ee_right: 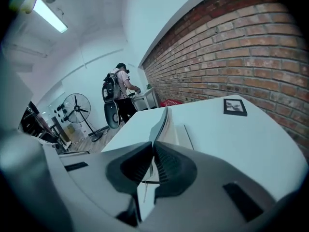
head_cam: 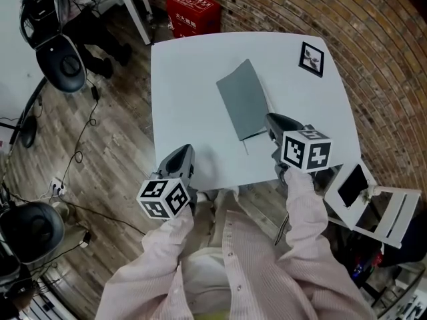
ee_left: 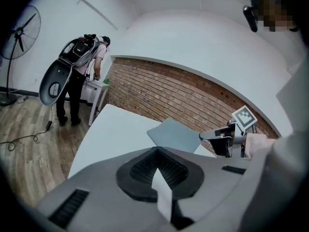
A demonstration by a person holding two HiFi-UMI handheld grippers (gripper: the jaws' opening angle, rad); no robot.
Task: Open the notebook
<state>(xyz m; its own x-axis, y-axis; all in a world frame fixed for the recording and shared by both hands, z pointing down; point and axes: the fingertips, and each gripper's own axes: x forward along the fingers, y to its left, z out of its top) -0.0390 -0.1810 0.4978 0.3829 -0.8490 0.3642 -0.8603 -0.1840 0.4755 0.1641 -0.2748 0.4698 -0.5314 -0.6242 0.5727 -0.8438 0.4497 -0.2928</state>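
One notebook [head_cam: 243,102], long axis slanting away leftward, has its cover pinched by right gripper [ee_right: 152,149]; left gripper [ee_left: 157,151] jaws together.

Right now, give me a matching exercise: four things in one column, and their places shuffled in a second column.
1 notebook
2 card
3 red box
4 left gripper

a on the floor
b over the table, near left corner
c pinched by right gripper
d table's far right corner

Pairs: 1-c, 2-d, 3-a, 4-b
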